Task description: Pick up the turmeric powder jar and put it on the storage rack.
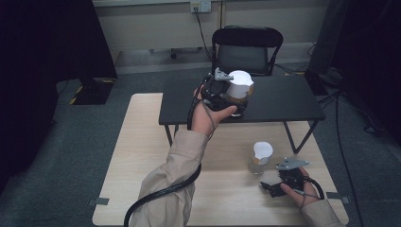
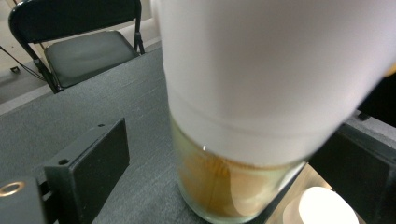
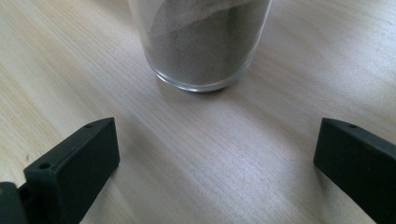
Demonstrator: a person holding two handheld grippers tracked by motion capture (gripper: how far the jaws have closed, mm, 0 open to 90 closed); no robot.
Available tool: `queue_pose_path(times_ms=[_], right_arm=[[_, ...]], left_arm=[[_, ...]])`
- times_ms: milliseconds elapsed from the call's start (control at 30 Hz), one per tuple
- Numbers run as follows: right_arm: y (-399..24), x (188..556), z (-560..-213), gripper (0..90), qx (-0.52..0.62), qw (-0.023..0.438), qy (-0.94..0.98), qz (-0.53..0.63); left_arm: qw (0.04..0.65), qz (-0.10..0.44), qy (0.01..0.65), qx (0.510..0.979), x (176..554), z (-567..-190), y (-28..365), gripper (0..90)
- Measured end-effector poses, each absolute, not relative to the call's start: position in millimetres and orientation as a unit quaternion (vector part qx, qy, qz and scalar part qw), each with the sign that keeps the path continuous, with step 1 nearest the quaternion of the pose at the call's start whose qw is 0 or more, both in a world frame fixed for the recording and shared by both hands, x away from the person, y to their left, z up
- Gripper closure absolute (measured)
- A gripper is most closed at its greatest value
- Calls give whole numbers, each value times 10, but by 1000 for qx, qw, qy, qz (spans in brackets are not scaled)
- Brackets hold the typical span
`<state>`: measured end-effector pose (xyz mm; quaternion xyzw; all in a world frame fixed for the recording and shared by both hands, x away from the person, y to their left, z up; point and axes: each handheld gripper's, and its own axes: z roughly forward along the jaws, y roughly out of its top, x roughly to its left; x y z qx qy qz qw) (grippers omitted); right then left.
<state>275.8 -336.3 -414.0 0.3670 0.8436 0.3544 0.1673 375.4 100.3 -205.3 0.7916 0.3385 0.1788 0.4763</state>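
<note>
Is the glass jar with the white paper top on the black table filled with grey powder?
No, the glass jar with the white paper top on the black table holds something amber.

No text, label, brand, number or sign can be read on anything here: the two jars' white wrappers are blank and the tables bear no marks

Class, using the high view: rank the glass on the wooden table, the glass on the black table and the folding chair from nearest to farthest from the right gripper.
1. Glass on the wooden table: just up-left of the right gripper.
2. Glass on the black table: farther back, between the left gripper's jaws.
3. Folding chair: behind the black table, farthest.
</note>
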Motion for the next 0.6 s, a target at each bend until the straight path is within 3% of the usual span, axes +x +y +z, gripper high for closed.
queue_pose_path(times_ms=[600], right_arm=[[-3362, 2753, -4142, 0, 367, 167, 843, 355]], left_arm=[[486, 172, 332, 790, 3598, -2232, 1202, 51]])
